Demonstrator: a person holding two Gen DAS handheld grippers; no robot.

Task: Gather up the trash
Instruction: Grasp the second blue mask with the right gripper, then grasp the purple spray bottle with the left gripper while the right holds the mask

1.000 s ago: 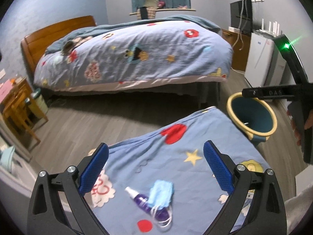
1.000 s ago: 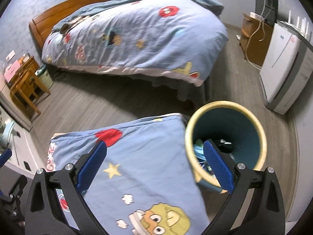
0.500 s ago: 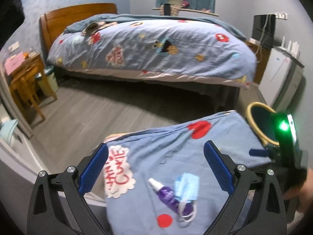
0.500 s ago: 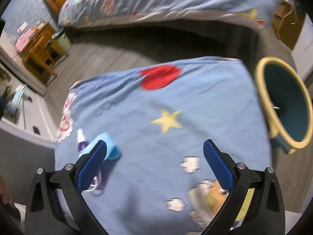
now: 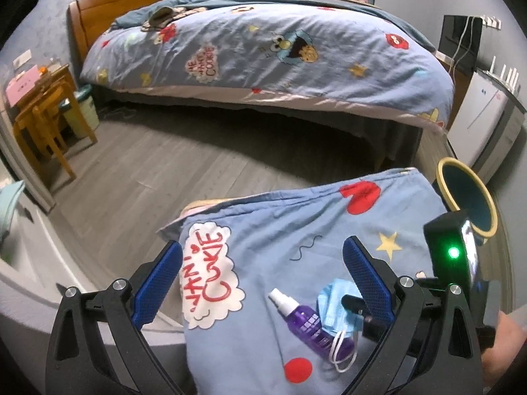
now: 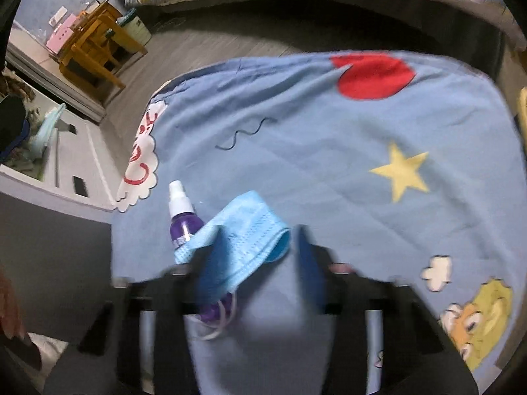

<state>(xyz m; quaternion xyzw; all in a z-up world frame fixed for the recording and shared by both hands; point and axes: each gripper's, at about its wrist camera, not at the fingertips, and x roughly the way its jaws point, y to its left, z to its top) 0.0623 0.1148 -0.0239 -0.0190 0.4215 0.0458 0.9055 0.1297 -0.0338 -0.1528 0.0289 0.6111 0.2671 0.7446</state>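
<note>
Right claw (image 6: 260, 253): jaws closing, blue face mask (image 6: 240, 240) between them, grip not yet firm.
Mask: its long axis slants across the claw, draped over the purple spray bottle (image 6: 181, 214).
Left claw (image 5: 263, 276): wide open, empty, farther from the mask.
Bin (image 5: 467, 204): beyond, to the right.

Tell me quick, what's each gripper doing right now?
Left gripper: open, holding nothing.
Right gripper: jaws closing around the blue face mask, grip not yet firm.

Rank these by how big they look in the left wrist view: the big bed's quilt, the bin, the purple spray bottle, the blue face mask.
Largest to smallest as they appear:
1. big bed's quilt
2. bin
3. purple spray bottle and blue face mask: too alike to rank, and the mask is partly hidden behind the gripper finger.
Nearness to the camera enlarges the bottle and mask.
</note>
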